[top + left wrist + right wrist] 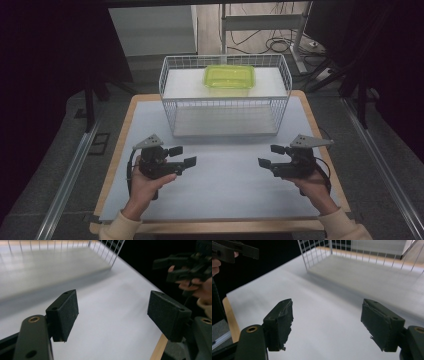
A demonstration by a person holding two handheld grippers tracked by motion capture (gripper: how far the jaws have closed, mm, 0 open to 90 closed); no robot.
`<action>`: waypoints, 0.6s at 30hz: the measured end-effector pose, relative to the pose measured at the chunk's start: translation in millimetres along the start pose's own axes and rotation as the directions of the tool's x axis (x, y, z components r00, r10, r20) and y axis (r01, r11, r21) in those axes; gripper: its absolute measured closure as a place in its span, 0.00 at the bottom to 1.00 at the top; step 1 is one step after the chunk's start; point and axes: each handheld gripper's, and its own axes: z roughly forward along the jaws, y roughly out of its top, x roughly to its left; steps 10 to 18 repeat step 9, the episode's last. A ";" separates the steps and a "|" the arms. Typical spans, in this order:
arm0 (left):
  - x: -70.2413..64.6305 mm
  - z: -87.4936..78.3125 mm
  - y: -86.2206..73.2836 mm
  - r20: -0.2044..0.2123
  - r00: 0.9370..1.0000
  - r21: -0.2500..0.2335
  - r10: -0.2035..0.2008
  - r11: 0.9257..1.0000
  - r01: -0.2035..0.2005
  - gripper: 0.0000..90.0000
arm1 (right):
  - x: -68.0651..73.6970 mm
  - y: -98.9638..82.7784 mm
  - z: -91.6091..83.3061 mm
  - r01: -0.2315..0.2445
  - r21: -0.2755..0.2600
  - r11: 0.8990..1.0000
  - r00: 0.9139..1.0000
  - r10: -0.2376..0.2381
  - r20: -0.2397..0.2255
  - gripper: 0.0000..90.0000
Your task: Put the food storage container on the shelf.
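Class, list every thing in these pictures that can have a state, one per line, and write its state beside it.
left gripper: open, nothing between its jaws, held above the mat
right gripper: open, nothing between its jaws, held above the mat
green container: lid on, flat on the upper shelf inside the basket
wire basket: upright, open at the top
white mat: lying flat on the table
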 end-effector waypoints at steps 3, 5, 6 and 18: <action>1.3 1.7 -6.9 -0.002 1.000 0.006 -0.009 1.000 0.009 0.28 | -1.5 -5.7 1.6 -0.001 0.007 1.000 1.000 0.001 0.009 0.29; 2.1 1.5 -8.5 -0.006 1.000 -0.001 -0.016 1.000 0.016 0.28 | -2.0 -5.9 1.1 -0.002 0.002 1.000 1.000 0.002 0.011 0.28; 2.4 1.4 -8.8 -0.007 1.000 -0.001 -0.016 1.000 0.016 0.28 | -1.6 -6.0 0.4 -0.001 -0.006 1.000 1.000 0.001 0.013 0.28; 2.0 0.8 -9.9 -0.018 1.000 -0.005 -0.012 1.000 0.012 0.28 | -0.4 -7.8 -0.8 0.003 -0.011 1.000 1.000 -0.003 0.014 0.27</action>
